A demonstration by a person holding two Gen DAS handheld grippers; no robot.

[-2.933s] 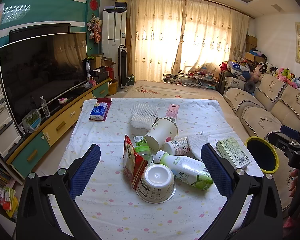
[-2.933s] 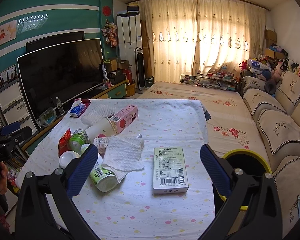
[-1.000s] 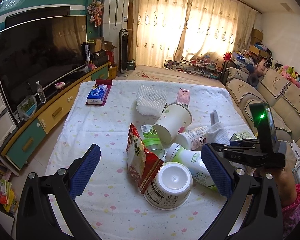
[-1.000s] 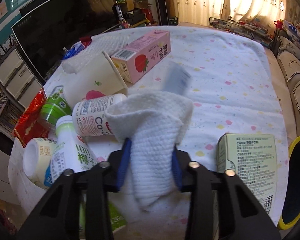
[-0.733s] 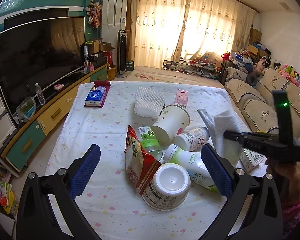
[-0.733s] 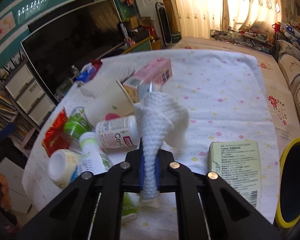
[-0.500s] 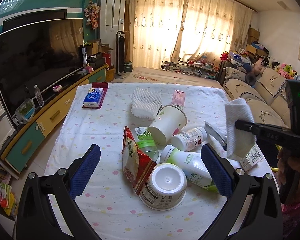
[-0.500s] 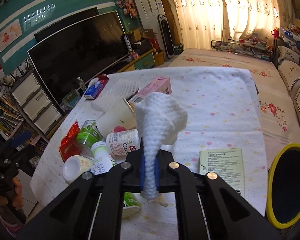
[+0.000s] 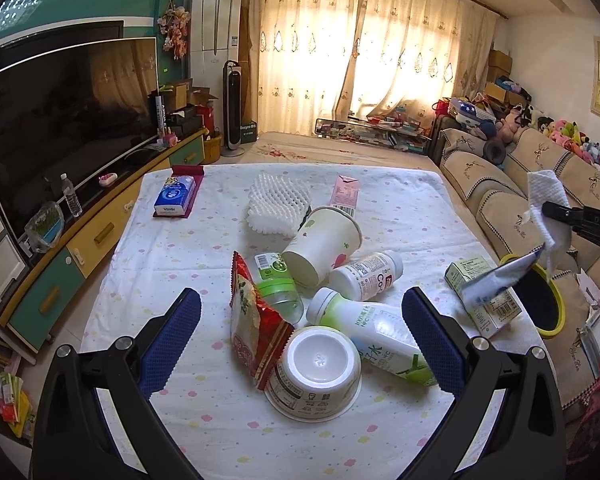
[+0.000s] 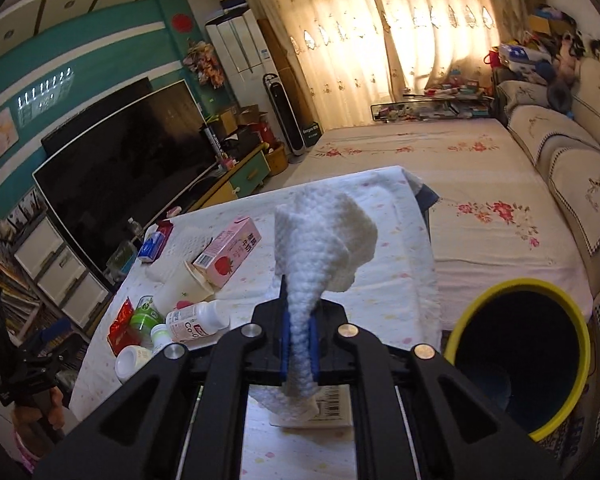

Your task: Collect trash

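My right gripper (image 10: 298,322) is shut on a white paper towel (image 10: 324,240) and holds it in the air beside the yellow-rimmed bin (image 10: 516,282). In the left wrist view the towel (image 9: 544,196) hangs at the far right, above the bin (image 9: 550,333). A blurred blue-and-white wrapper (image 9: 496,280) shows under it; I cannot tell whether it hangs or falls. My left gripper (image 9: 300,296) is open over the trash pile: an upturned white tub (image 9: 314,372), red snack bag (image 9: 252,328), green-white bottle (image 9: 376,336), small white bottle (image 9: 366,274) and paper cup (image 9: 324,244).
A pale green carton (image 9: 480,296) lies at the table's right edge next to the bin. Farther back lie a foam net (image 9: 278,204), pink carton (image 9: 344,194) and tissue pack (image 9: 174,198). The TV cabinet (image 9: 100,236) runs along the left, the sofa (image 9: 496,208) along the right.
My right gripper closed on the towel, lifted it off the table and carried it up and right to beside the bin. The left gripper stayed nearly still and open.
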